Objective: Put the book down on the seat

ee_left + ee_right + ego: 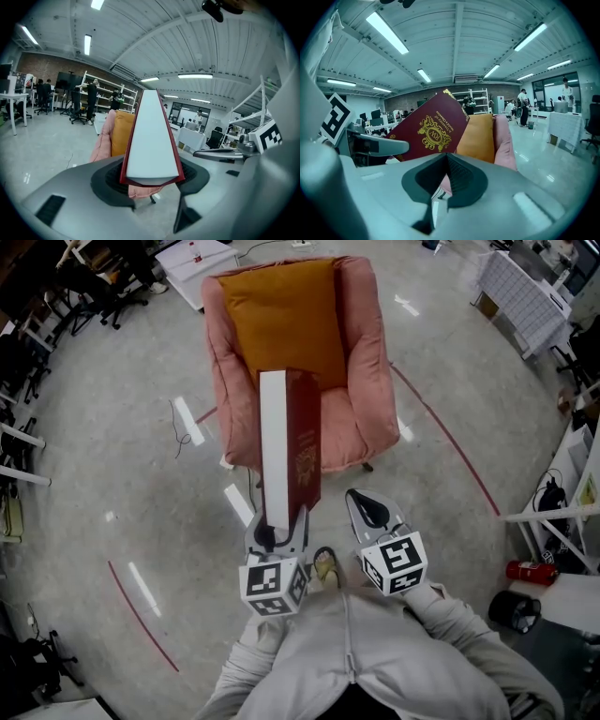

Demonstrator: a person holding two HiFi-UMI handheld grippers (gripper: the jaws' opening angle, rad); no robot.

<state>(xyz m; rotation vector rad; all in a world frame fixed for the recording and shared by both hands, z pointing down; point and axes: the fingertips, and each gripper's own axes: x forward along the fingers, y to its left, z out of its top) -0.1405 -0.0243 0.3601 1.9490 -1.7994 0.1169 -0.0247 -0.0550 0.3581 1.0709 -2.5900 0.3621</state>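
A person in a grey sweatshirt (347,652) stands facing a pink armchair (366,362), which has an orange cushion (286,320) propped against its back. The person holds a claw in each hand.

The left claw (278,526) is clenched on the near end of a maroon hardcover book (305,442). The book stands on edge, with its white page block facing up and its gold-crested cover turned toward the right claw. It juts forward toward the armchair and hangs in the air in front of it, touching neither the cushion nor the seat (342,427). From overhead, the book's far end lines up with the seat's front edge.

The right claw (367,507) hovers just beside the book, on the side away from the armchair's left arm. Its jaws are pressed together with nothing between them.

The seat is bare apart from the cushion at the back.

By my reading, the task is partway done. The book is picked up and has been brought to the armchair. What is left is to carry it over the seat, lower it flat and let go.
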